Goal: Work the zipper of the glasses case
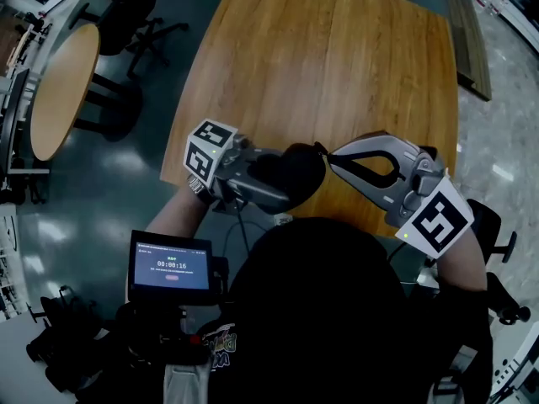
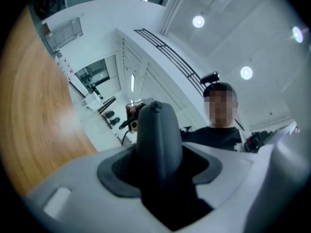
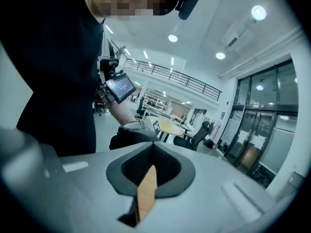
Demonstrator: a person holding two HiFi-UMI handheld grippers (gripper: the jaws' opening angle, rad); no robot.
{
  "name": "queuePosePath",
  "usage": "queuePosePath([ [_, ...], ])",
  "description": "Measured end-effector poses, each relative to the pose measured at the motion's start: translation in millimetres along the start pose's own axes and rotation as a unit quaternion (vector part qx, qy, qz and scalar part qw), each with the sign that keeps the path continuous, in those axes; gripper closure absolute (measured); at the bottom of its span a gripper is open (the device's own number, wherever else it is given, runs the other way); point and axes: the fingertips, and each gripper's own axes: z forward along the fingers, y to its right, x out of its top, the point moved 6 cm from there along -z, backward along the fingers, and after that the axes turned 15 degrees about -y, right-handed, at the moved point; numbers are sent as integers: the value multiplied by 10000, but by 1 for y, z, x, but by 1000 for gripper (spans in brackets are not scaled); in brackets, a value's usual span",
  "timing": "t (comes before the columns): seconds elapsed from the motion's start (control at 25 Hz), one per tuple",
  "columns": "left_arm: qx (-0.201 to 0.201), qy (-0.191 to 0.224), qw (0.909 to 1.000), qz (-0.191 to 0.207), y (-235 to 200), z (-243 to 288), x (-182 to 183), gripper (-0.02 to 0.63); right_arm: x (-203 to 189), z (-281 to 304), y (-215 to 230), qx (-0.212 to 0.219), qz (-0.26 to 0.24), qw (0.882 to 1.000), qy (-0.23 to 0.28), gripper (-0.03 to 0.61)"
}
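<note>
From my remote desk, 2 tools in frame: the left gripper [image 2: 160, 166] and right gripper [image 3: 152, 147] are cased in pale grey plastic with a dull sheen, their fingers [image 3: 121, 171] lined in darker, matt, rubbery-looking material. The glasses case [image 2: 158, 125] I see is dark grey, matt and smooth; its material I cannot tell. The counter [image 1: 320, 66] shows warm wood grain under a satin finish. The floor [image 1: 109, 200] is glossy, mirroring lights.

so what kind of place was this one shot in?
Probably an open-plan office or lab hall. The person works over a wooden table, with a round table and an office chair nearby. Tall glass doors and a railed upper gallery suggest a large commercial building.
</note>
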Motion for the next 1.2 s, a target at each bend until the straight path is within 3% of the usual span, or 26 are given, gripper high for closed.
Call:
queuePosePath([
  [0.2,-88,963,9953,89,-4,-1,13,362,-6,-2,7,-622,577,9958,333,574],
  [0.32,-336,1456,9888,-7,-5,4,16,359,-7,-4,7,-930,978,9888,641,574],
  [0.44,-805,1576,9840,-215,-5,8,11,359,-8,-8,0,-1062,767,9892,655,574],
  [0.52,-860,1437,9853,-338,-7,9,6,357,-12,-8,-4,-995,710,9908,587,575],
  [0.64,-1040,1253,9856,-446,-5,11,4,352,-16,-10,-7,-779,1058,9886,741,574],
  [0.72,-1081,1224,9862,-278,0,12,8,327,-17,-12,-6,-668,1349,9842,930,574],
  [0.8,-1017,1186,9877,-61,6,13,14,240,-18,-14,-2,-578,1690,9770,1161,574],
  [0.92,-665,841,9942,89,6,20,22,243,-17,-16,5,-450,1989,9690,1394,574],
  [1.0,-491,412,9979,76,2,25,23,307,-17,-15,7,-120,2087,9668,1473,574],
  [1.2,-377,-564,9975,174,7,30,28,252,-12,-18,14,1124,2164,9498,1963,574],
])
